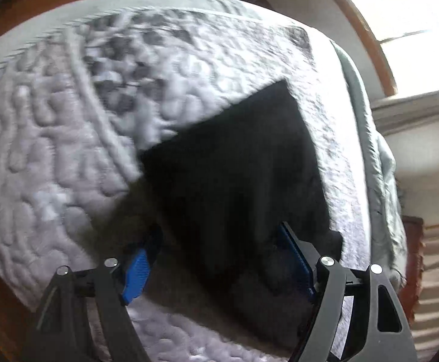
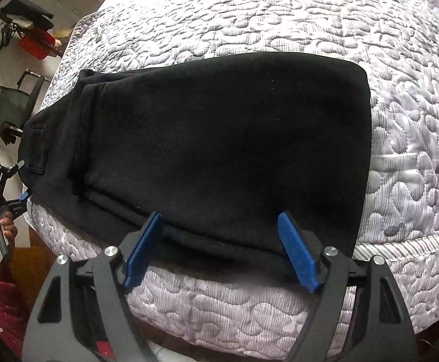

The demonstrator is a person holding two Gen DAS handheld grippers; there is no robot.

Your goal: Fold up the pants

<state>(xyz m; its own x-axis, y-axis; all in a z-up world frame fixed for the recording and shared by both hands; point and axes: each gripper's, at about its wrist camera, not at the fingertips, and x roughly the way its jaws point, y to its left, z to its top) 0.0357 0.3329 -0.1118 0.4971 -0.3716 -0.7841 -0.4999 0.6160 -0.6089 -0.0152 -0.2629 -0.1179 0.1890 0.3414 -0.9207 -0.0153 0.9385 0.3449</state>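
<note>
My right claw (image 2: 219, 250) hangs over the near edge of the pants (image 2: 219, 138), blue pads (image 2: 142, 250) spread wide with the black cloth lying between them, not pinched. The pants are folded into a long dark slab across the quilted mattress (image 2: 310, 30), close to its front edge. My left claw (image 1: 219, 268) stands just as wide at the other end of the pants (image 1: 234, 181), holding nothing. From the right view I see my left hand (image 2: 0, 229) gripping that tool's handle beside the mattress corner, red sleeve (image 2: 3, 301) below
</note>
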